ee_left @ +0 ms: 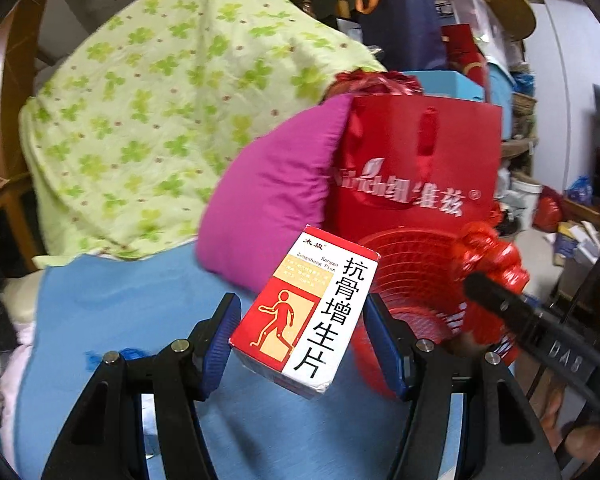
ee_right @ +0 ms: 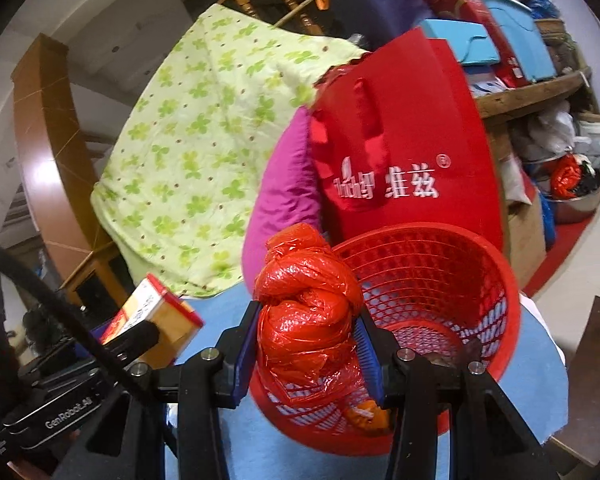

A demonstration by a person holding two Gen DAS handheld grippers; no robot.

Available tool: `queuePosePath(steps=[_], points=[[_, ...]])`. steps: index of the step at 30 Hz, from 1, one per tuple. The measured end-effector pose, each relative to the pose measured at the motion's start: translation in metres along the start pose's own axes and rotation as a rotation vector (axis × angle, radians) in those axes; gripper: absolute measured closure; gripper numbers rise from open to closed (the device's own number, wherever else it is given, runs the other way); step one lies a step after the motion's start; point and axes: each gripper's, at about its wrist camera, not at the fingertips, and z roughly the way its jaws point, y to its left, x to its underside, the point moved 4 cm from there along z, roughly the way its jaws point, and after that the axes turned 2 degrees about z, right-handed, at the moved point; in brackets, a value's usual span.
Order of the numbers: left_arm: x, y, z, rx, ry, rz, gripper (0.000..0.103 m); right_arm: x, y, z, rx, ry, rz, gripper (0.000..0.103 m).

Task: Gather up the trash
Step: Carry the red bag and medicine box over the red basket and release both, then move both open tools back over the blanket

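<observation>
A red and white medicine box [ee_left: 304, 312] with black Chinese lettering hangs tilted above the blue surface, with my left gripper [ee_left: 300, 304] shut on it between its blue pads. Just right of the box stands a red mesh basket [ee_left: 412, 280]. My right gripper [ee_right: 309, 310] is shut on a knotted red plastic bag [ee_right: 300, 280], held over the near left rim of the basket [ee_right: 440, 280]. Some orange and brown scraps lie in the basket's bottom. The box [ee_right: 160, 312] also shows at the lower left of the right wrist view, and the bag [ee_left: 488, 256] at the right of the left wrist view.
Behind the basket a red paper gift bag [ee_left: 420, 160] leans against a magenta pillow [ee_left: 276, 200] and a green clover-print blanket [ee_left: 160, 100]. The basket stands on a blue cloth [ee_left: 120, 312]. Shelves packed with boxes and bags [ee_right: 540, 80] fill the right side.
</observation>
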Motion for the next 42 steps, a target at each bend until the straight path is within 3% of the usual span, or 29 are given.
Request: queuePosePath(steps=[6,8,12,16,20,24,27,32,35,42], points=[[-0.008,-0.027,0.03,0.108,0.037,0.008,0.037,-0.007,-0.025,0.003,0.042,0.001,0.081,0.051],[-0.008,-0.032,0.038,0.145,0.048,0.005,0.037,-0.009,-0.031,0.001,0.046,-0.002,0.109,0.036],[-0.006,-0.029,0.044,0.155,0.064,-0.017,0.036,-0.011,-0.03,-0.003,0.039,-0.02,0.104,0.035],[-0.001,0.0,0.035,0.137,0.057,-0.072,0.035,-0.012,-0.014,-0.005,0.008,-0.05,0.062,0.035],[0.013,0.059,0.015,0.025,0.042,-0.134,0.034,-0.006,0.024,-0.006,-0.088,-0.073,-0.053,0.035],[0.048,0.153,-0.012,-0.184,0.054,-0.239,0.026,0.02,0.075,0.002,-0.179,-0.037,-0.22,0.035],[0.09,0.224,-0.024,-0.363,0.117,-0.321,0.018,0.05,0.105,0.027,-0.227,0.068,-0.302,0.032],[0.174,0.312,-0.017,-0.529,0.271,-0.424,0.017,0.106,0.129,0.094,-0.183,0.3,-0.385,0.031],[0.214,0.343,0.0,-0.555,0.35,-0.47,0.017,0.135,0.131,0.135,-0.094,0.406,-0.419,0.031],[0.266,0.381,0.036,-0.565,0.449,-0.57,0.015,0.17,0.129,0.202,0.02,0.468,-0.519,0.031]])
